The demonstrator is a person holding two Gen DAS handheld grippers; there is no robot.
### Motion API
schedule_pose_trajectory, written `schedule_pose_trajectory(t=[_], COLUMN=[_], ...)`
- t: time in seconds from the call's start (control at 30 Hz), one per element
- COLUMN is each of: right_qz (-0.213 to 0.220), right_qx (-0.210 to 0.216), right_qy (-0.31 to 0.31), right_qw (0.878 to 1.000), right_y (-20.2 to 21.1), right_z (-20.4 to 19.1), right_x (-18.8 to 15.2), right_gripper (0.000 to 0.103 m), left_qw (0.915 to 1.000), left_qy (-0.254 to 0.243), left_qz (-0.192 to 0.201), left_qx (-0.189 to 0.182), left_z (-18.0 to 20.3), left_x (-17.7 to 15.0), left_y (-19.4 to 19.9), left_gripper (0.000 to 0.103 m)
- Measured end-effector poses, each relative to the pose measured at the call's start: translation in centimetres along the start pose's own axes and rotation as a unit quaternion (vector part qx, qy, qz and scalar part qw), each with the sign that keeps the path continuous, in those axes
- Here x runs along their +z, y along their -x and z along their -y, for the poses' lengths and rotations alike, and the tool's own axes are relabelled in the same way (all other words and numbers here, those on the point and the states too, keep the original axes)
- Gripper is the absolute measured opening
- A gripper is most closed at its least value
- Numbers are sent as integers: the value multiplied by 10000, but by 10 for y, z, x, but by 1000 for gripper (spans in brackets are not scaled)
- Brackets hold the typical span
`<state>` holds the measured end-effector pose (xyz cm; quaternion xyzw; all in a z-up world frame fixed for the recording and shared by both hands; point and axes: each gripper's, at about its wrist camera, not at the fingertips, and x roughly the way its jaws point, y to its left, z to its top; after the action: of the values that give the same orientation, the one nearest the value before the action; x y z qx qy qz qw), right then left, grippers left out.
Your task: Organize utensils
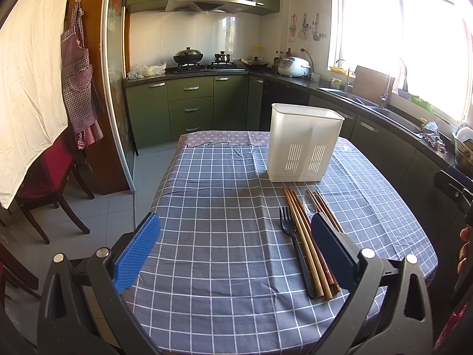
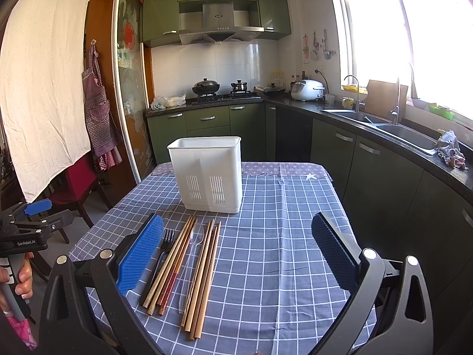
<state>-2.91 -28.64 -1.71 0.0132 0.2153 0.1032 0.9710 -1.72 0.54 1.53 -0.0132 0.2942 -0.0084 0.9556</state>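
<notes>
A white slotted utensil holder [image 1: 303, 145] [image 2: 208, 173] stands upright on the checked tablecloth. In front of it lie a black plastic fork [image 1: 295, 245] [image 2: 162, 248], several wooden chopsticks [image 1: 304, 242] [image 2: 204, 272] and a clear plastic spoon [image 2: 193, 251] [image 1: 309, 204], side by side. My left gripper [image 1: 236, 254] hovers open above the cloth, its right finger over the chopsticks. My right gripper [image 2: 236, 254] is open too, with its left finger beside the fork. Neither holds anything.
The table [image 2: 280, 236] sits in a kitchen with green cabinets [image 1: 192, 106] behind, a counter and sink [image 2: 399, 130] on the right, and a red chair [image 1: 53, 183] at the left. A hand [image 2: 25, 278] holds the other gripper's handle at the left edge.
</notes>
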Motion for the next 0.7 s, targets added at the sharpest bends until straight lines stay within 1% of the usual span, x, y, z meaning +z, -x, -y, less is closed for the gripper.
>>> schedule_pose_trajectory(t=[0.37, 0.47, 0.57, 0.7], right_qz=[-28, -72, -175, -485], right_qx=[-9, -20, 14, 40], right_qy=[0, 1, 7, 59], right_qw=[10000, 10000, 9998, 9988], right_y=[-3, -6, -13, -35], right_z=[0, 1, 4, 10], right_x=[0, 0, 1, 7], right_gripper=[99, 99, 99, 99], left_qw=[10000, 10000, 9995, 9972], left_qy=[-14, -24, -43, 44], left_qz=[-21, -82, -276, -667], left_qx=[-4, -2, -120, -323], left_z=[2, 3, 4, 5], left_x=[-1, 0, 3, 13], left_y=[-1, -6, -17, -41], left_gripper=[97, 97, 97, 97])
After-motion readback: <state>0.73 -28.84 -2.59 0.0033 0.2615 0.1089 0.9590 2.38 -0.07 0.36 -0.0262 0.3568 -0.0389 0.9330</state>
